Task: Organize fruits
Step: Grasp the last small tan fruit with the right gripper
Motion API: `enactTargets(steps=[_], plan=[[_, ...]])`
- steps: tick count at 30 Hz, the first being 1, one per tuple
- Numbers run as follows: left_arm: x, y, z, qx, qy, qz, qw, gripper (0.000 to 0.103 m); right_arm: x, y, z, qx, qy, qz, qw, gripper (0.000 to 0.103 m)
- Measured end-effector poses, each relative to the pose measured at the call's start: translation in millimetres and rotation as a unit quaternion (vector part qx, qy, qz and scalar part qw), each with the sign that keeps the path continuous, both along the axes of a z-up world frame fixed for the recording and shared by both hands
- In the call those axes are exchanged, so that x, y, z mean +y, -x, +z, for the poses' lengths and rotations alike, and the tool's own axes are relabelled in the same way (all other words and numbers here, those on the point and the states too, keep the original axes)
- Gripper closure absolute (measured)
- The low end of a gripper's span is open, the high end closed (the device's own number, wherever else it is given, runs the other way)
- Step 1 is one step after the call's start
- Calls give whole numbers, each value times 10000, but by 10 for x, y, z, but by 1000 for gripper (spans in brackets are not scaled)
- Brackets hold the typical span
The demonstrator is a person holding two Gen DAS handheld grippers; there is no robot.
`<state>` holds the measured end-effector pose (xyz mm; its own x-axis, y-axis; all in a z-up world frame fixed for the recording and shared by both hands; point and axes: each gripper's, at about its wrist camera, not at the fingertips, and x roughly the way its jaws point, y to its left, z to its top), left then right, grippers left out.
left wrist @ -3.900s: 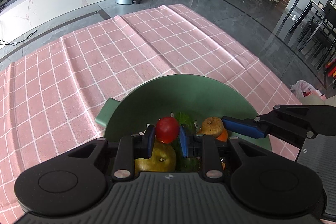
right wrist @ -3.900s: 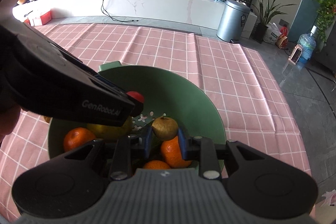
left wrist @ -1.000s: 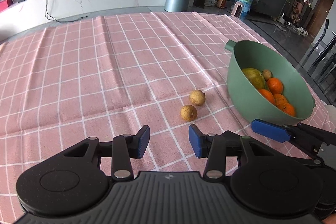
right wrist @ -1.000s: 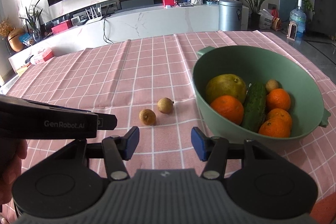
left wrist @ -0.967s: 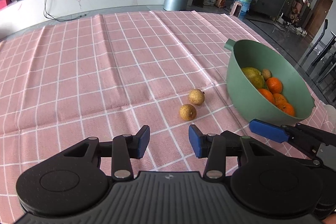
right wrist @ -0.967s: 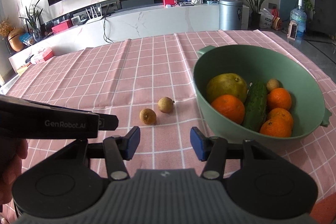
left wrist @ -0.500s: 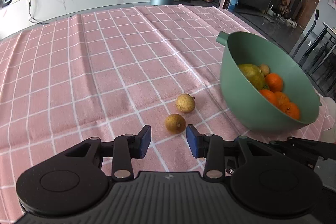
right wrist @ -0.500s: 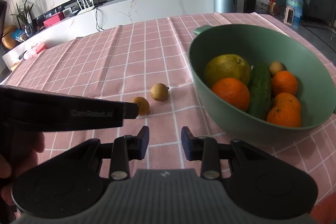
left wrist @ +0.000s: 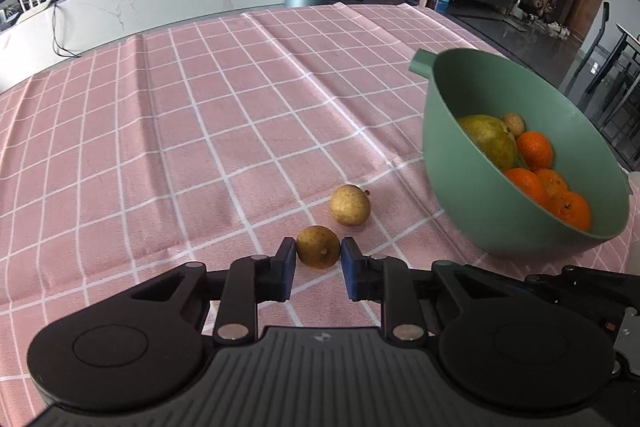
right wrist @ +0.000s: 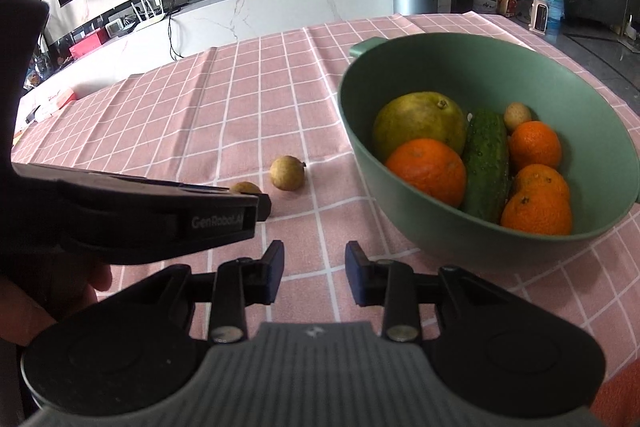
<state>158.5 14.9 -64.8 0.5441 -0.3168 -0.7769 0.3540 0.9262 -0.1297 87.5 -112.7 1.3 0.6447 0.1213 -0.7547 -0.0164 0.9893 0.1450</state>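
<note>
Left wrist view. Left gripper (left wrist: 319, 259) clamped on a small round brown fruit (left wrist: 318, 246), blue pads pressed to its two sides. The fruit sits on the pink checked tablecloth (left wrist: 160, 131); skin matt, speckled, a small dark stem scar facing the camera. A second brown fruit (left wrist: 349, 205) lies just beyond it on the cloth, near but apart, short stem stub pointing up and right toward the bowl. The cloth is soft and creased in long folds. Green bowl (left wrist: 480, 211), smooth plastic with a spout at the far rim, stands to the right. Inside it: a large yellow-green pear-like fruit (left wrist: 490, 139), several dimpled oranges (left wrist: 534, 149) and one more small brown fruit at the back.

Right wrist view. Right gripper (right wrist: 314, 273) hovers over bare cloth with a narrow gap between its blue pads, nothing between them. The left gripper's black body crosses from the left and hides most of the held fruit (right wrist: 245, 187). The loose fruit (right wrist: 287, 173) lies just right of it. In the bowl (right wrist: 440, 239) a bumpy green cucumber (right wrist: 486, 165) lies among the oranges, long axis running away from the camera, near end tilted slightly left.
</note>
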Motion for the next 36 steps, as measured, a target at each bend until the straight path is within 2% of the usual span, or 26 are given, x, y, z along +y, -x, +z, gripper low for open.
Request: enactTargets(steps=[4, 8, 15, 22, 31, 34, 36], plan=[[134, 7, 92, -15, -13, 244, 9997, 76, 60, -8, 23, -122, 48, -8, 9999, 73], [317, 3, 151, -40, -28, 683, 9977, 76, 185, -53, 31, -258, 137, -86, 9995, 73], [606, -81, 181, 21, 79, 1261, 9920, 76, 459, -208, -26, -561, 561, -290, 9964, 73], [712, -130, 150, 81, 258, 1369, 9902, 76, 595, -397, -69, -521, 890, -438, 9937, 73], [721, -171, 102, 159, 353, 1295, 9908, 76, 648, -500, -130, -412, 991, -491, 9930, 73], [728, -172, 96, 181, 356, 1287, 9909, 76, 636, -533, -142, -344, 978, -507, 9933, 83], [731, -172, 96, 182, 353, 1285, 9909, 76, 635, -535, -140, -334, 982, -494, 9934, 84]])
